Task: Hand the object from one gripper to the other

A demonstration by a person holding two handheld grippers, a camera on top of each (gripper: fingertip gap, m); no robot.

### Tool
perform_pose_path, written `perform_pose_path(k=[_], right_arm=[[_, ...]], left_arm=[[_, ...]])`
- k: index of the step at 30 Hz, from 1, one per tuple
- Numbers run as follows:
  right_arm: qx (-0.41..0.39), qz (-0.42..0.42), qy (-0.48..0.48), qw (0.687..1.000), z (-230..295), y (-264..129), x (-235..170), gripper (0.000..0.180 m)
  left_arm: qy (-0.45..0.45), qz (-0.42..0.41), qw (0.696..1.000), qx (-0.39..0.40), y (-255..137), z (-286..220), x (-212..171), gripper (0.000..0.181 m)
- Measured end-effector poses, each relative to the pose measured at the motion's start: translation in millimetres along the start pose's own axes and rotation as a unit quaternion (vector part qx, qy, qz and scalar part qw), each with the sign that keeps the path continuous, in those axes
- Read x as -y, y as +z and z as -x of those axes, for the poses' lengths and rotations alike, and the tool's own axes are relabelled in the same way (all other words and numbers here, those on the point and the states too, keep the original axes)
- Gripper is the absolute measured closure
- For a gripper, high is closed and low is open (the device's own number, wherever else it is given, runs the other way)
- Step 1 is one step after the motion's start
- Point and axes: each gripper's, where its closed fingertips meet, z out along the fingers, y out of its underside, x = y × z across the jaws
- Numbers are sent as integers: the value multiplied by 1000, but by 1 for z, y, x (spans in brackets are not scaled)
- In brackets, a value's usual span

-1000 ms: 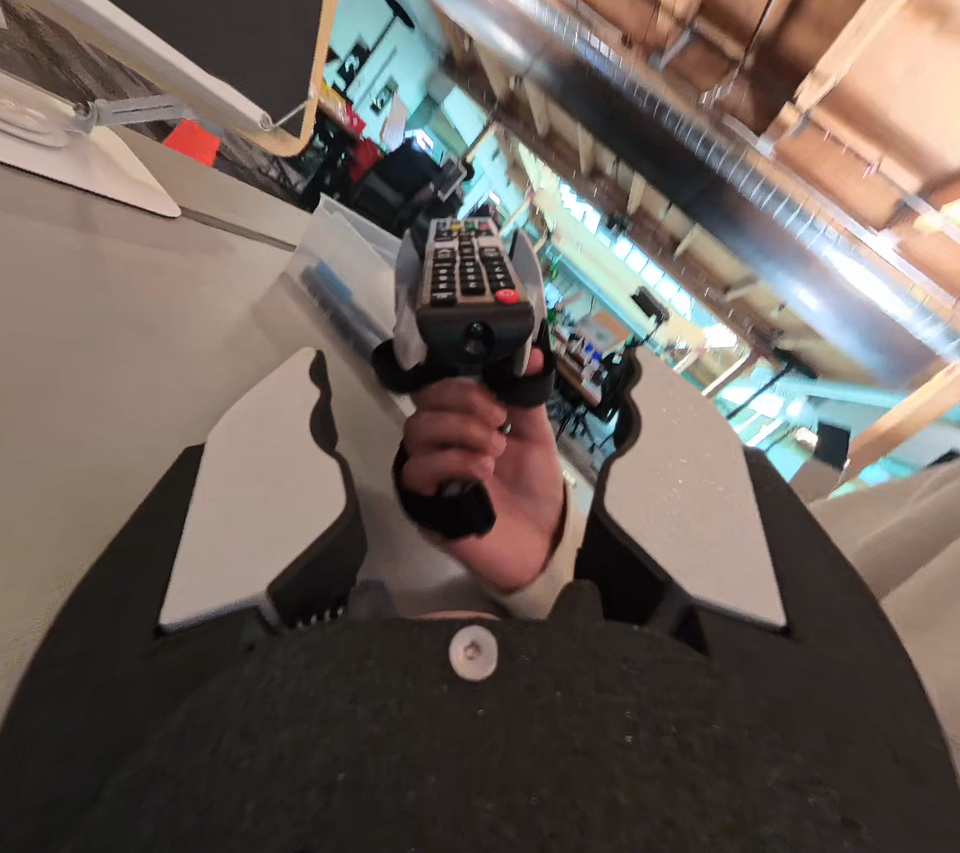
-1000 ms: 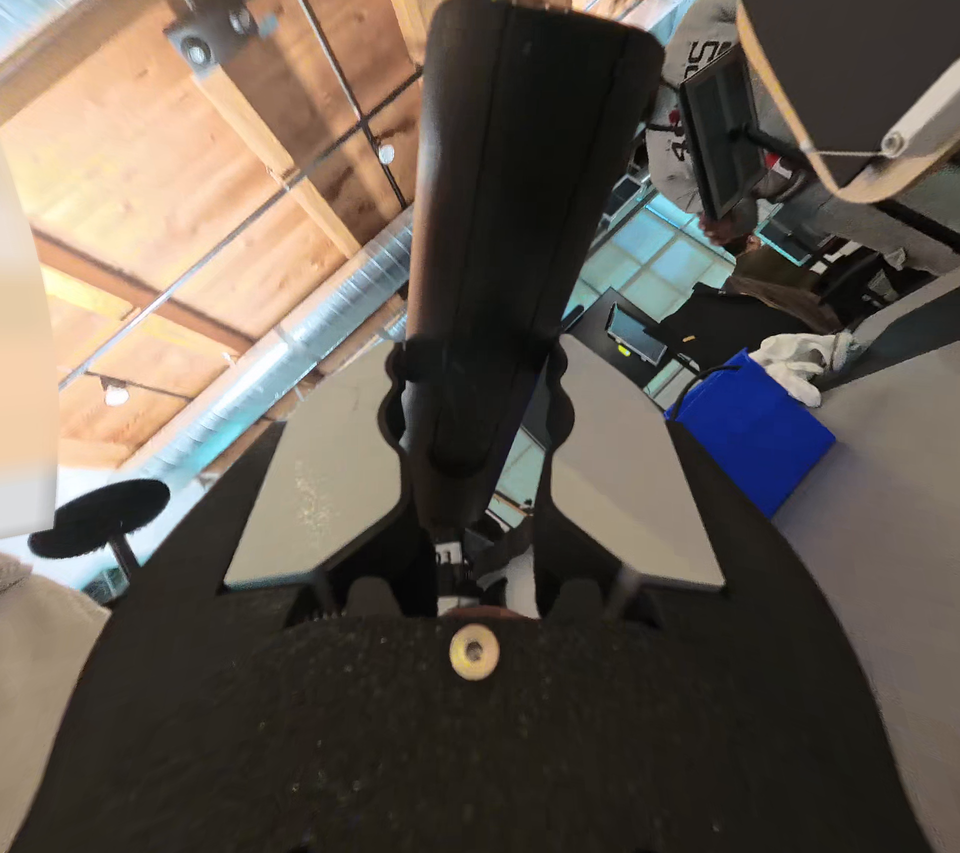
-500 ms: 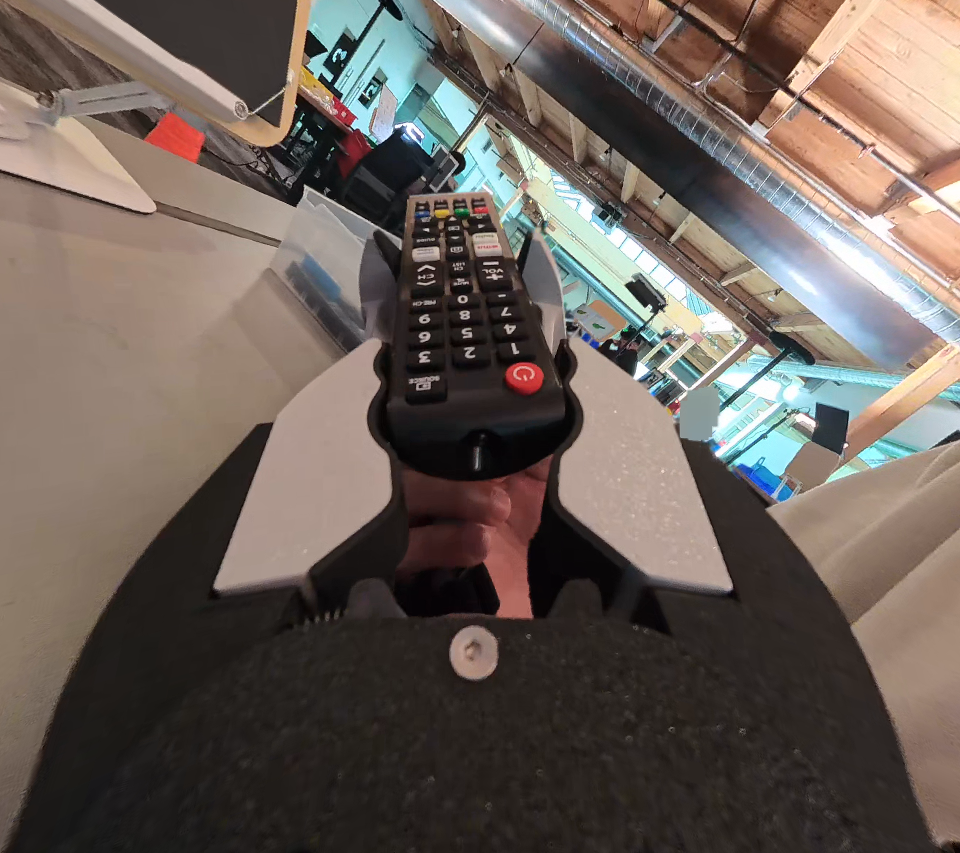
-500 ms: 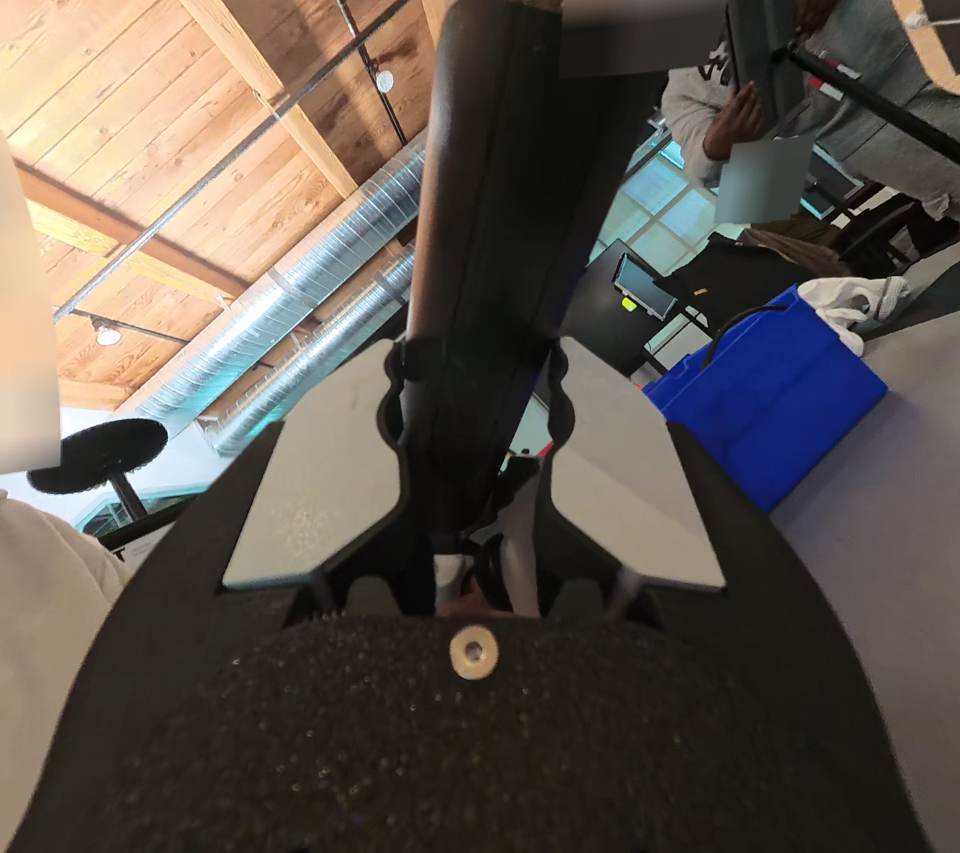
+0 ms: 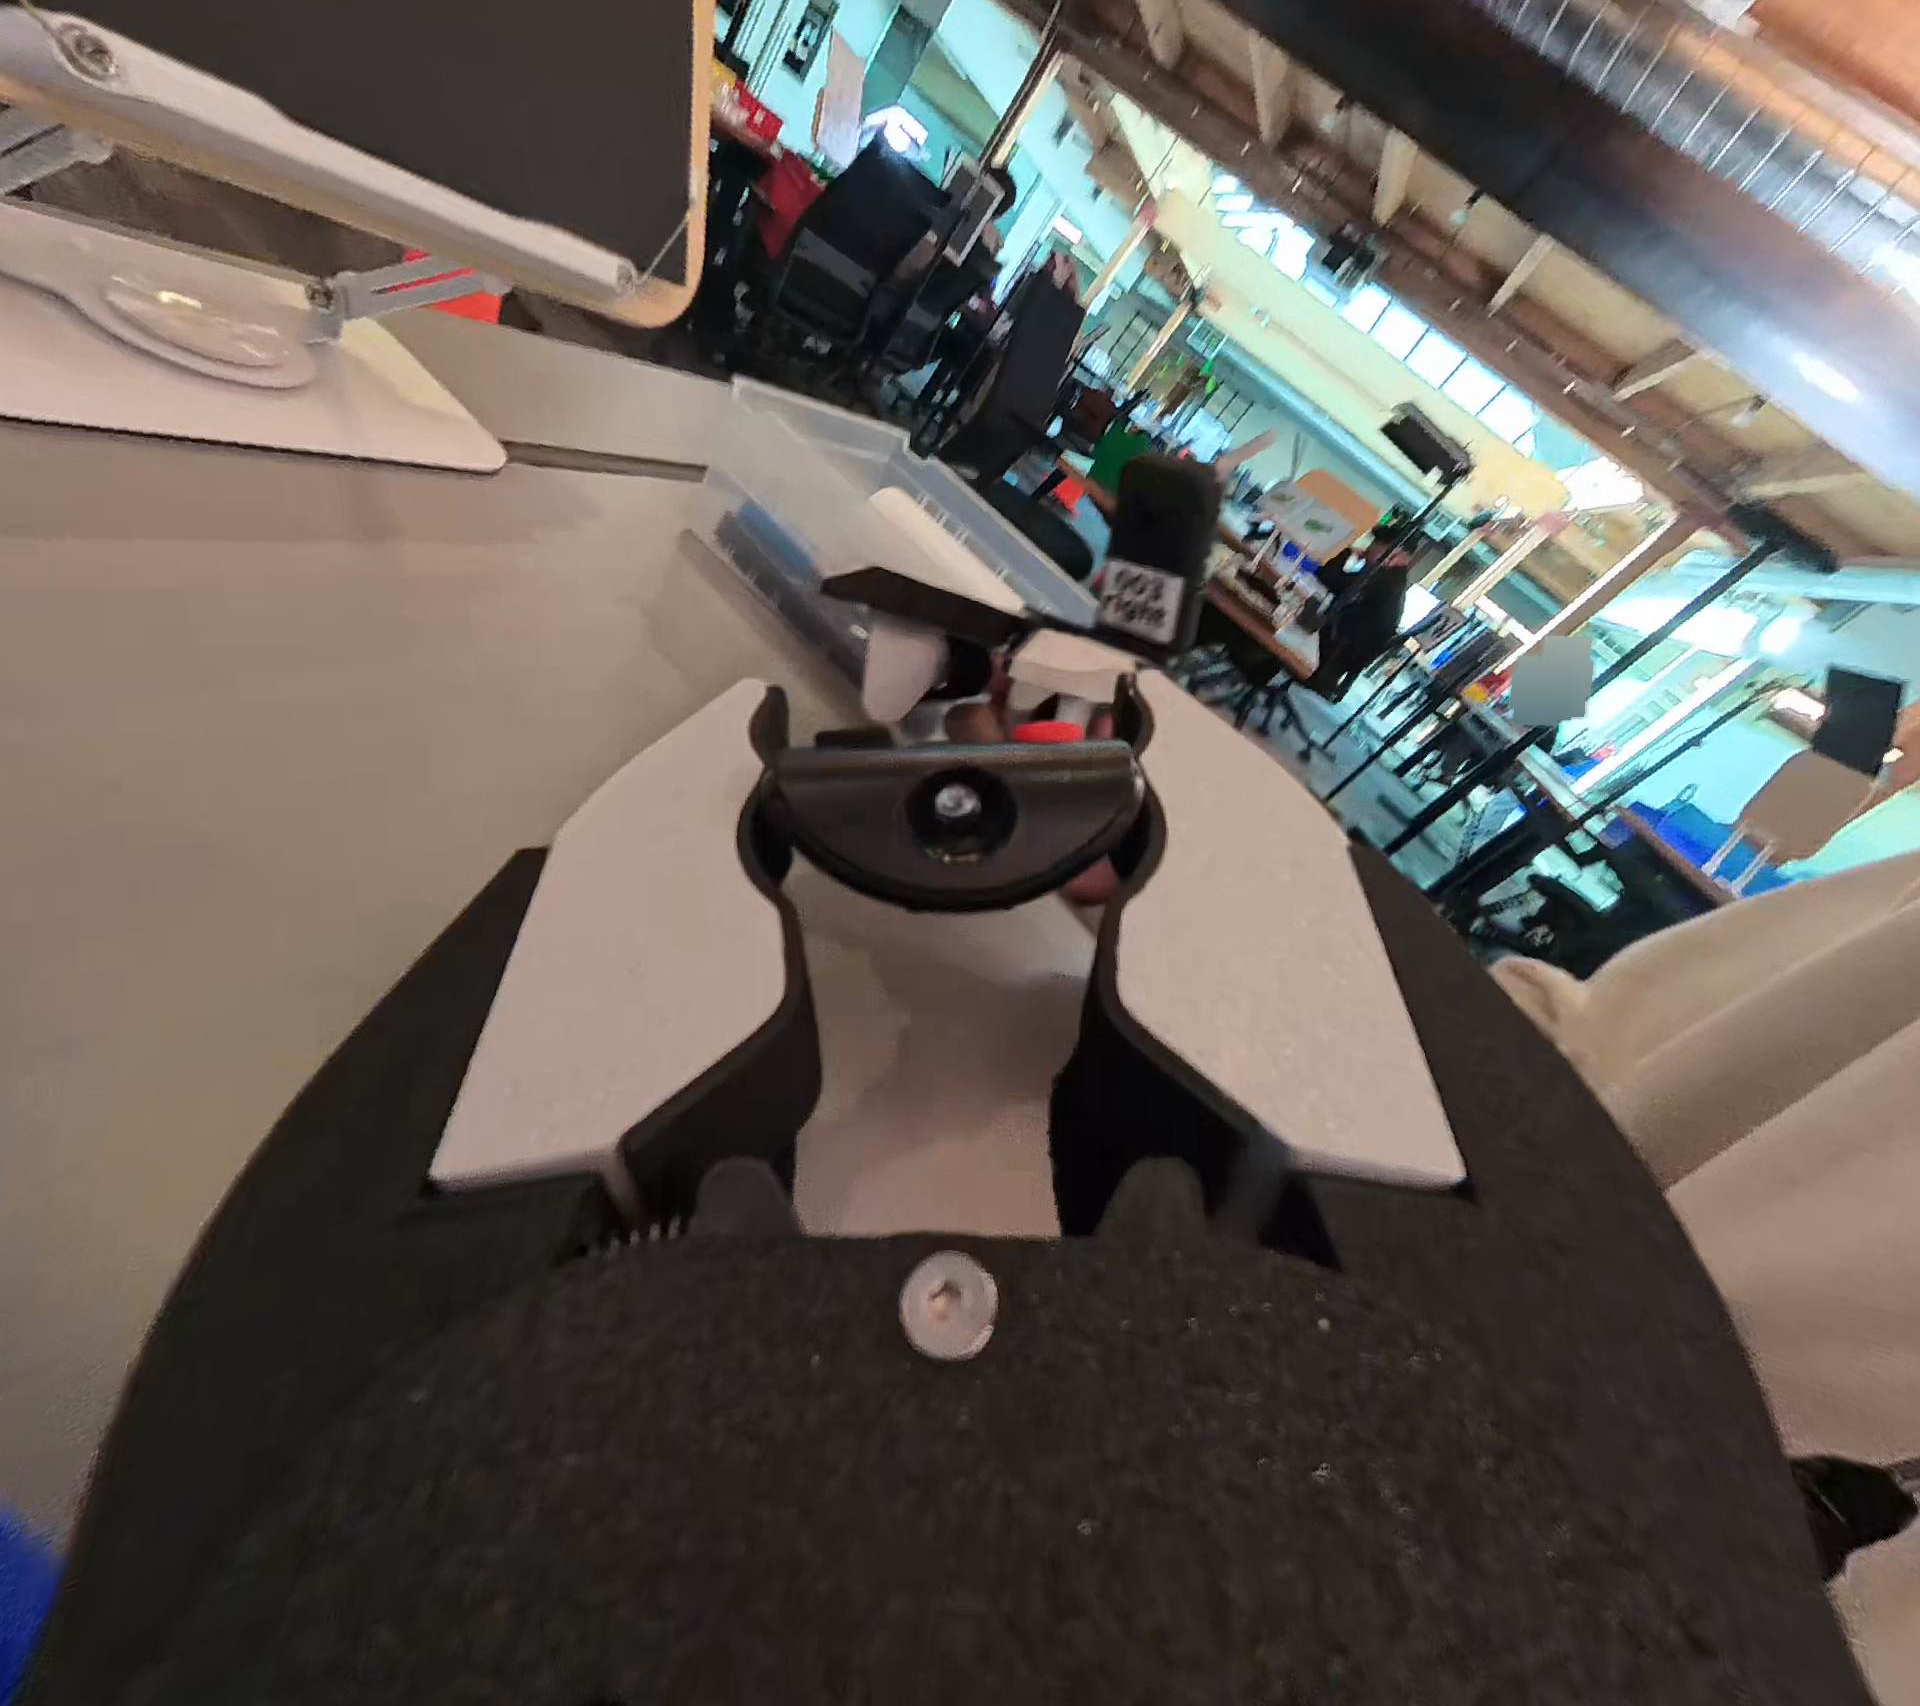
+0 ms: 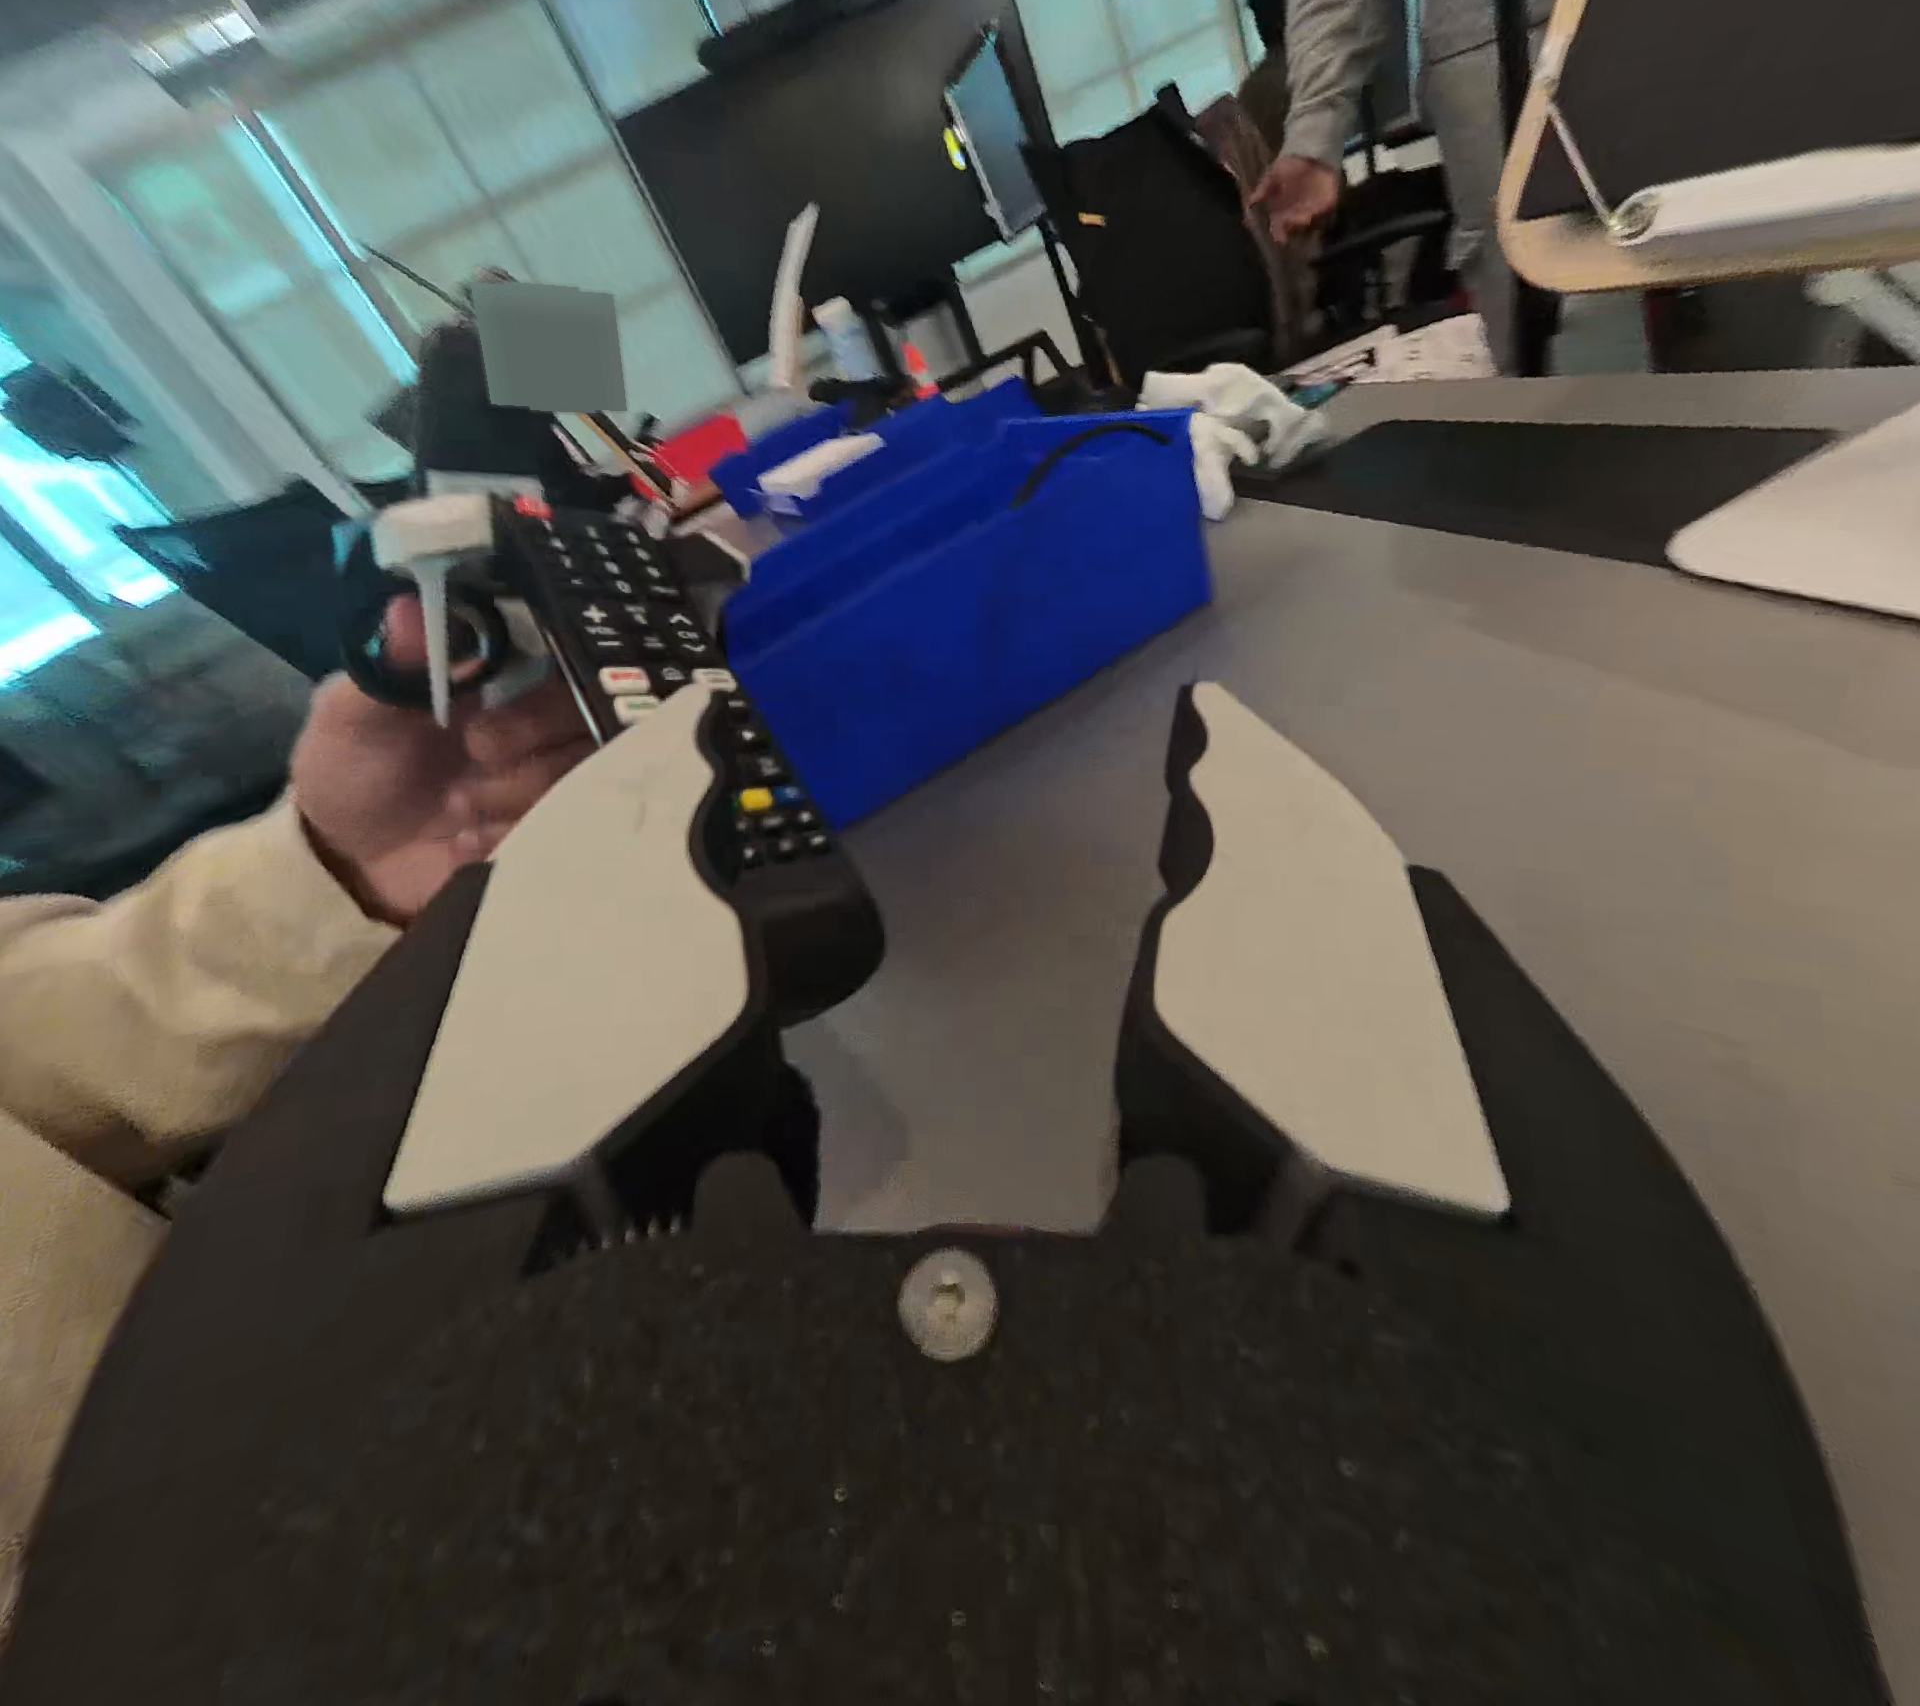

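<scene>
Black felt-textured left gripper (image 5: 948, 726) with pale grey finger pads (image 5: 649, 950) (silver screw centred), cream sleeve (image 6: 156, 991).

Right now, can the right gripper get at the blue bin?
Probably yes. The right gripper is open and empty, with bare table between it and the blue bin. The remote, clamped in the left gripper, sits off to its left.

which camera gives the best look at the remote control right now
The right wrist view: the remote control lies lengthwise there, button face showing, its near end beside the open right tongs. The left wrist view shows only its end face, clamped in the left tongs.
</scene>
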Motion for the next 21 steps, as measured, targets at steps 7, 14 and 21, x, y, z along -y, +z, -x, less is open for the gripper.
perform_pose_path(k=[7,14,21], right_arm=[[-54,130,-201,969,31,18,-25,102],[-182,130,-275,935,29,48,-31,113],[-241,137,-314,908,19,47,-31,154]], left_arm=[[32,113,989,85,20,24,-2,121],[75,202,966,144,52,24,-5,121],[99,236,957,140,70,10,-20,120]])
